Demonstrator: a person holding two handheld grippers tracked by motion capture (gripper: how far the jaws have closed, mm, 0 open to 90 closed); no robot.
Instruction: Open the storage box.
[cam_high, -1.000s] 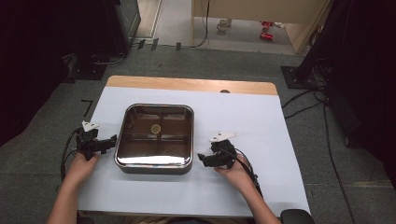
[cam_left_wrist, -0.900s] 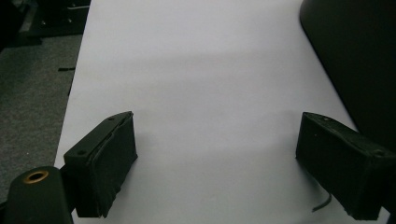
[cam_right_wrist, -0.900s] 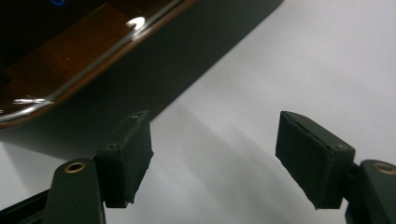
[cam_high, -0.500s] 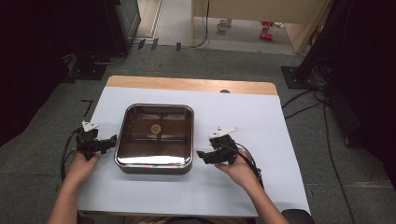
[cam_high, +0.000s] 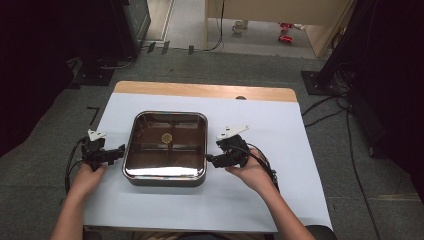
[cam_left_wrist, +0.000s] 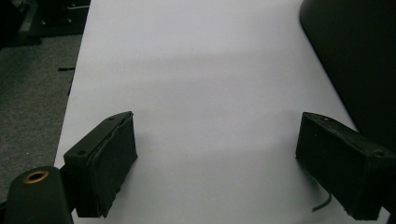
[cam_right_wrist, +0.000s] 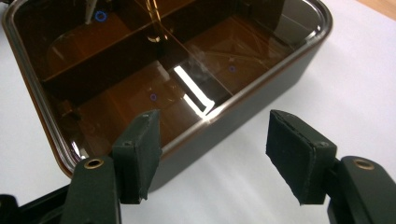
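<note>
I have one dark, square box (cam_high: 166, 147) in front of me, sitting near the middle of the white sheet (cam_high: 260, 200) that covers the tabletop (cam_high: 200, 91). It has a glossy clear lid, and through it I count four compartments, split by one cross-shaped divider. One small round yellowish thing (cam_high: 166, 137) shows near the middle of the box; I cannot tell whether it lies on the lid or inside. I can read no brand, label or writing anywhere on the box or the sheet.

I hold two tongs, one in each hand. My left tongs (cam_high: 118, 151) sit just beside the box's left wall, pointing toward it; their jaws stand wide apart over bare white sheet (cam_left_wrist: 201, 93), with nothing between them, and the dark side of the box (cam_left_wrist: 355, 60) lies just past one jaw. My right tongs (cam_high: 210, 160) are at the box's right wall, close to the near corner. Their jaws have just been closing and now stand partly apart, gripping nothing: one jaw hangs over the lid's edge (cam_right_wrist: 224, 112), the other over the sheet outside the wall.
</note>
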